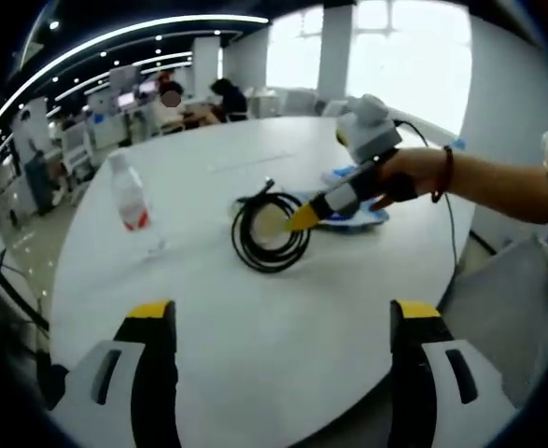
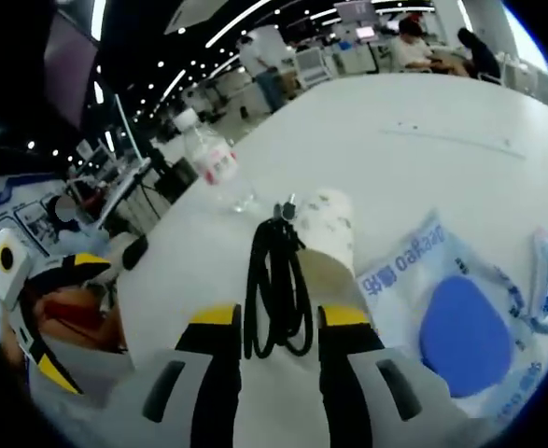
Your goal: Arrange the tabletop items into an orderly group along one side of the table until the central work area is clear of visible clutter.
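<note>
Bright window glare, ceiling strip lights, soft blur, fisheye-warped edges.

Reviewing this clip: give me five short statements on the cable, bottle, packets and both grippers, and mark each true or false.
1. The black coiled cable lies on the white round table. True.
2. The water bottle lies on its side. False: it stands upright, left of the cable in the left gripper view.
3. The right gripper has its fingers on either side of the cable's near end. True.
4. The left gripper is shut on the bottle. False: it is open over bare table, with nothing between its fingers.
5. The blue and white packets are stacked on the bottle. False: they lie flat on the table beside the cable and a paper cup.
</note>
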